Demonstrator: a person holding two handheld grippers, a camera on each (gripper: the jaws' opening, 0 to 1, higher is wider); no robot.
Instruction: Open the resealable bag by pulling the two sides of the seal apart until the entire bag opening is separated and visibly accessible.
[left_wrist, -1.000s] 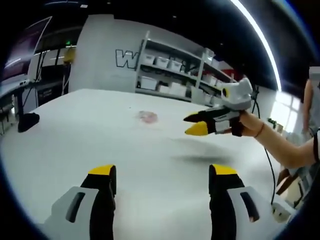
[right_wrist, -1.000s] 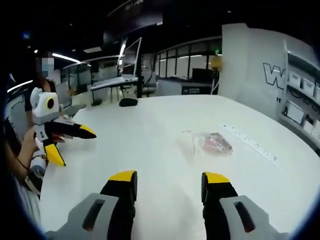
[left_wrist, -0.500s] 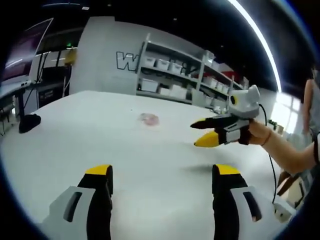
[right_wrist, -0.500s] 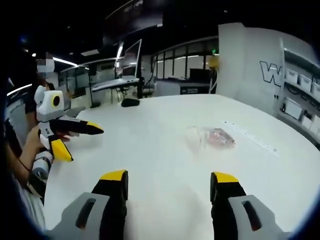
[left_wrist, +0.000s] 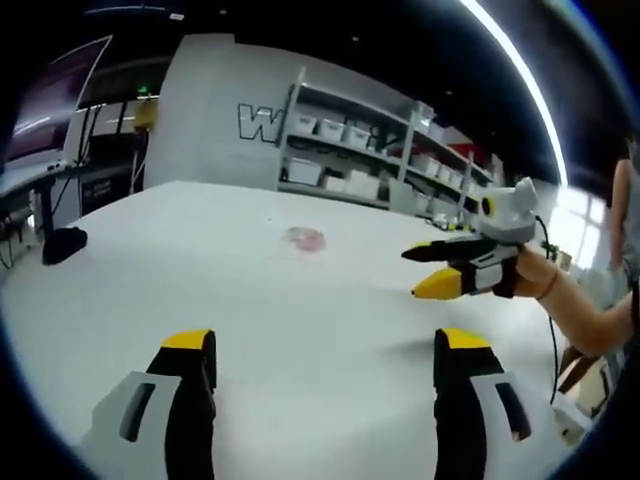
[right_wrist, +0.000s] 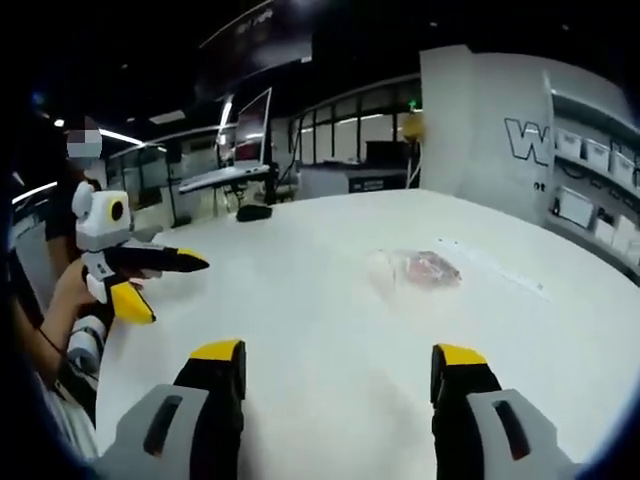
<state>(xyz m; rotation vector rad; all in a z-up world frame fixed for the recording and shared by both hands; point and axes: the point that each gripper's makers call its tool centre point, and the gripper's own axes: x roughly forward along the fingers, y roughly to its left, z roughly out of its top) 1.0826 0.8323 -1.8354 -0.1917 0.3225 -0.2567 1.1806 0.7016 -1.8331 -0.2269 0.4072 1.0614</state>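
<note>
A clear resealable bag (right_wrist: 415, 269) with something pinkish inside lies flat on the white table (right_wrist: 300, 300), ahead of my right gripper (right_wrist: 339, 357) and a little to its right. The same bag (left_wrist: 305, 238) looks small and far off in the left gripper view. My left gripper (left_wrist: 324, 346) hangs open over bare table, well short of the bag. My right gripper is open too, with nothing between its jaws. The left gripper (right_wrist: 150, 278), open and held in a hand, comes into the right gripper view at the left. The right gripper (left_wrist: 440, 267) enters the left gripper view at the right.
A white power strip (right_wrist: 490, 266) lies on the table beyond the bag. A dark object (left_wrist: 62, 245) rests near the table's far left edge. Shelves with white bins (left_wrist: 350, 150) stand behind the table. A person's forearm (left_wrist: 585, 315) reaches in from the right.
Both grippers' jaws have spread a little wider. Both cameras have shifted slightly; the bag has stayed where it lay.
</note>
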